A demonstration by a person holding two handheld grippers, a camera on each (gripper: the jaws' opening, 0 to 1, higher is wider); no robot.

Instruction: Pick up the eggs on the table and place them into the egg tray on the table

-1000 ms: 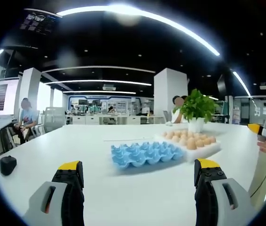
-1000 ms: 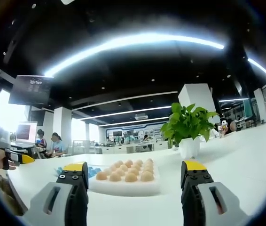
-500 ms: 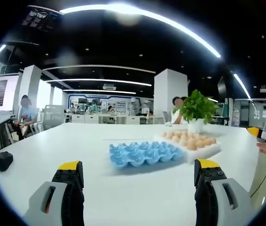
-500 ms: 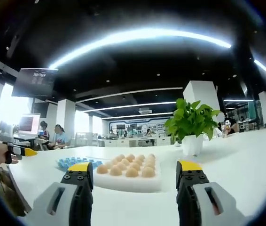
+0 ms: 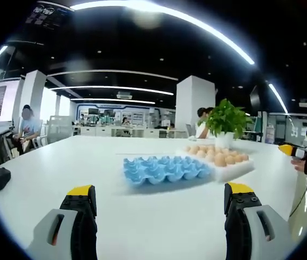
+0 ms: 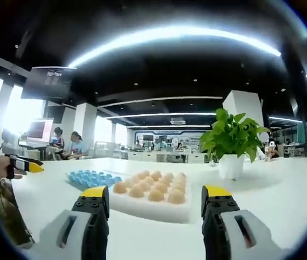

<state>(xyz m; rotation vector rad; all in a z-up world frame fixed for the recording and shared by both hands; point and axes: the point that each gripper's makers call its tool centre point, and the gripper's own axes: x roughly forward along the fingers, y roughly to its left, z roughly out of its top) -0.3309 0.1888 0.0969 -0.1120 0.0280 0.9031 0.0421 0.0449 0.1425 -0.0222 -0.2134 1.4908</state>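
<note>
Nearest us in the left gripper view, our left gripper hovers over the white counter with its fingers spread apart, grasping nothing. In the right gripper view, our right gripper is likewise released and empty. Beyond, the blue egg tray lies mid-counter, its cups bare. Just right of it, touching or nearly so, the eggs sit in rows on a white foam block. Farther off stands a potted plant. A small black object lies at the far left. We can read no writing on the distant screens.
</note>
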